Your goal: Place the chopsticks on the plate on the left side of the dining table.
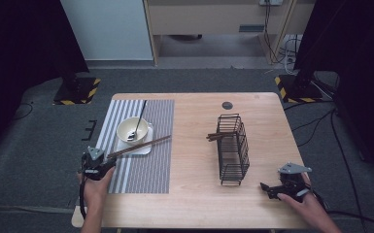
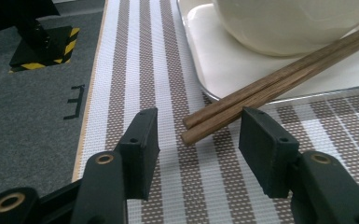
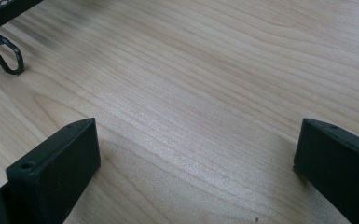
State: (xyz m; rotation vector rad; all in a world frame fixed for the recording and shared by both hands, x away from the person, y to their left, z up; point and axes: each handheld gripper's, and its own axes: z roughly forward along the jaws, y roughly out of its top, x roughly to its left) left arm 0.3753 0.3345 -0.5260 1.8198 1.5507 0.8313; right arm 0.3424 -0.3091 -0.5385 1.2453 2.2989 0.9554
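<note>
L gripper (image 2: 198, 140) released, chopsticks (image 2: 279, 77) between jaws, untouched. Bowl (image 1: 132, 130) and tray (image 2: 214, 60) at 1 o'clock. R gripper (image 3: 198, 158) released on table (image 3: 205, 70); rack (image 1: 233, 148) at 10.

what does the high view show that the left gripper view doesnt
High view alone: the wire basket lying on the wooden table, with chopsticks poking from it, the spoon in the bowl, and the right tool resting open near the table's right edge.

Left gripper view alone: the chopstick tips lie between the left tool's jaws, apart from both pads.

Both: the chopstick pair, the white bowl on its white tray, and the striped placemat.
</note>
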